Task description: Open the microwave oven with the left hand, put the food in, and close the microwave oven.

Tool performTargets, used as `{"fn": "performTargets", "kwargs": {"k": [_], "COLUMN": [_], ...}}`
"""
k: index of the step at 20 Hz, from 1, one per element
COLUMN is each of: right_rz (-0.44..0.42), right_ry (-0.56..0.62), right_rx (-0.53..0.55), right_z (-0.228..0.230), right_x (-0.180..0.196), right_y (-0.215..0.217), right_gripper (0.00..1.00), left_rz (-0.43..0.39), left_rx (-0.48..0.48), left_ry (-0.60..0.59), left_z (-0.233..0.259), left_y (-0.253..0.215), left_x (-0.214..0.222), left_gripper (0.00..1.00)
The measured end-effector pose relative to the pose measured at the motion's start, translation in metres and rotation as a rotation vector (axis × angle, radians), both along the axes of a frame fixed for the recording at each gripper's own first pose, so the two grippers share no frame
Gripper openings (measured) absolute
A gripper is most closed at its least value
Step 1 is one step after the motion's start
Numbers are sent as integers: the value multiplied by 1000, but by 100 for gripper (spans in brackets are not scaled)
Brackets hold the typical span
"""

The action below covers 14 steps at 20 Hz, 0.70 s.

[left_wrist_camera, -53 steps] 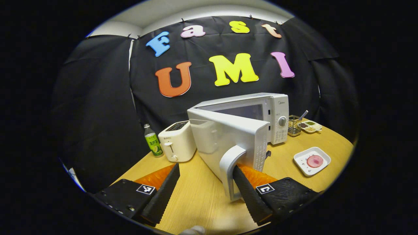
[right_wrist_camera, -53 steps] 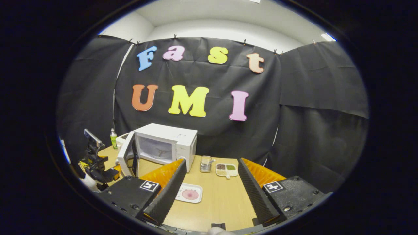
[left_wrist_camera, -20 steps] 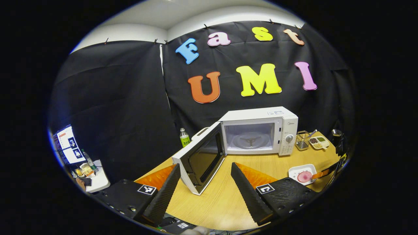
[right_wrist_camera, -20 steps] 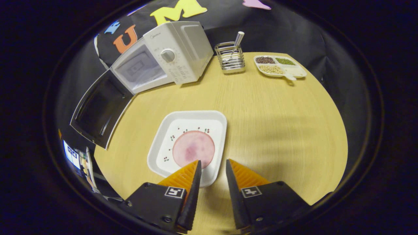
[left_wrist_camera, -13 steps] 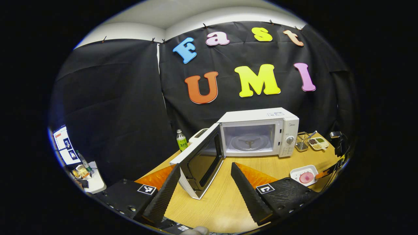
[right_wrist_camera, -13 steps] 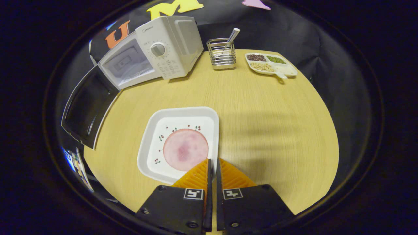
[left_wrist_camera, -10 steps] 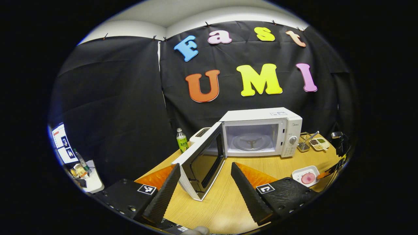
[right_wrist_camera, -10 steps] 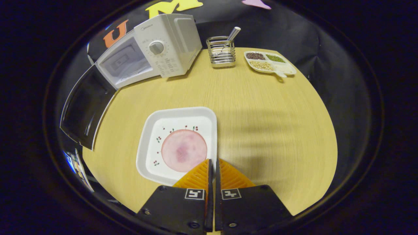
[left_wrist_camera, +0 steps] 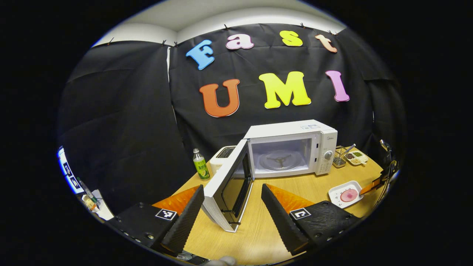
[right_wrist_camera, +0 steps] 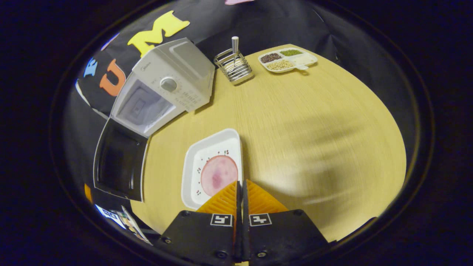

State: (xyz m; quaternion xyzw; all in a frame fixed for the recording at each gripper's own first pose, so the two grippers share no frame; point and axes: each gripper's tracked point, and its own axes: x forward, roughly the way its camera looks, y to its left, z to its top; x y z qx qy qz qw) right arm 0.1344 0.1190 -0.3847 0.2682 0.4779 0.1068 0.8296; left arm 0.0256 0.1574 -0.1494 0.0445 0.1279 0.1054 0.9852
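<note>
While left fingers gape, right fingers clamp the square plate's smooth rim.

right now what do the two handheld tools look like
Left tool: two long wedge-shaped fingers with ribbed faces, mounted on black textured blocks with screws, each block carrying a small square black-and-white marker. Right tool: same build, same markers on both blocks.

left claw: black housing, square markers, screws | right claw: black housing, square markers, screws
</note>
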Motion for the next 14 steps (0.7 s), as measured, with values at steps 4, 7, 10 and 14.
{"fn": "performTargets", "kwargs": {"k": [4, 7, 10, 14], "right_rz": [-68, -83, -102, -165], "right_ry": [-26, -83, -138, -204], "right_rx": [96, 136, 190, 273], "right_z": [25, 50, 78, 109], "right_x": [13, 28, 49, 84], "right_y": [26, 52, 89, 146], "right_gripper": [4, 4, 4, 4], "left_rz": [-58, -96, -110, -126], "left_rx": [-5, 0, -22, -29], "left_ry": [0, -10, -15, -28], "left_z": [5, 12, 15, 20], "left_y": [-14, -25, -34, -38], "left_x": [10, 18, 24, 34], "left_gripper": [95, 95, 95, 95]}}
